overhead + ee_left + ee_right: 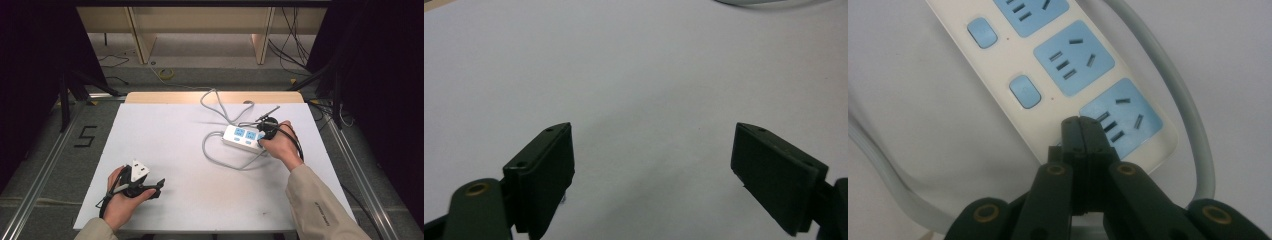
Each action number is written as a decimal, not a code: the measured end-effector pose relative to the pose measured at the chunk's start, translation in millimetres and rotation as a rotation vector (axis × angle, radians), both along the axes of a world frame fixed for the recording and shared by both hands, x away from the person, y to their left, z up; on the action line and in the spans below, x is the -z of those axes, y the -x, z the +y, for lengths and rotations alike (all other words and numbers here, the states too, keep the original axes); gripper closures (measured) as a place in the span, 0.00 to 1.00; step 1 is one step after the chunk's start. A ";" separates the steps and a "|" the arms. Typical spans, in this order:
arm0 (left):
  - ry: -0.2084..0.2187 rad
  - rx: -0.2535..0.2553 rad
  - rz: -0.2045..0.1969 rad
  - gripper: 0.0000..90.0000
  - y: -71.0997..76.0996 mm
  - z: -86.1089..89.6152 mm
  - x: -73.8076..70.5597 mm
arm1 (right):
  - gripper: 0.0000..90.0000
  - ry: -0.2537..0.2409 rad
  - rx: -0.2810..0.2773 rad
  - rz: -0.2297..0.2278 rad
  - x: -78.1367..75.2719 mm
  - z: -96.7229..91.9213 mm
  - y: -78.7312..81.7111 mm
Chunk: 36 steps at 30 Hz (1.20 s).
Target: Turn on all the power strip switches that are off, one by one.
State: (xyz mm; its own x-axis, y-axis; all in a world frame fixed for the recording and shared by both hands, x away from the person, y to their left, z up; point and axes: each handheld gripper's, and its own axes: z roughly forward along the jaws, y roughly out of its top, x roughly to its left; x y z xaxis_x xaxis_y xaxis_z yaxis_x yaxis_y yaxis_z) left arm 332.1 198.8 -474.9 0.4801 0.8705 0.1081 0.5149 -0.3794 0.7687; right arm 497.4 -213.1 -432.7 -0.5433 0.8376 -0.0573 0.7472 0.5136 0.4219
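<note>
Pressing looks to be the work in hand: the right claw (1082, 131) has its two black jaws brought flat together with nothing between them, so they form one blunt tip, and that tip sits on the near end of the cream plastic power strip with pale-blue sockets (1058, 75), beside the third socket and just past the second of its small rounded blue switches (1025, 91). Jaws closed like this suit poking a button far better than gripping, which I judge to be the reason for the pose. Whether the tip bears on the casing or hovers just over it cannot be told.

The strip lies flat on the white table (175, 145), right of centre, set at a slant, its thick grey cable (215, 155) looping round the near side and trailing off over the far edge; the loose loop leaves the strip free to shift, so a push straight down seems wiser than a sideways one.

The left claw (654, 175) rests low over bare table near the front left corner, jaws spread wide and empty, probably parked out of the way.
</note>
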 end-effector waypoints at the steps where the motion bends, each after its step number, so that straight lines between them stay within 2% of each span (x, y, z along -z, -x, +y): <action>1: -0.005 0.003 0.002 0.19 0.0 0.3 -0.1 | 1.00 0.001 -0.001 0.000 0.1 0.0 -0.1; 25: -0.004 0.002 -0.001 0.19 -0.4 0.1 0.2 | 1.00 -0.014 0.010 0.006 2.4 -1.1 -0.3; 31: -0.003 0.000 -0.001 0.19 -0.6 0.3 -0.1 | 1.00 0.000 0.003 0.001 2.9 -0.1 0.2; 36: -0.005 0.003 0.000 0.19 -0.7 0.4 0.2 | 1.00 -0.018 0.000 0.001 3.3 -2.4 0.2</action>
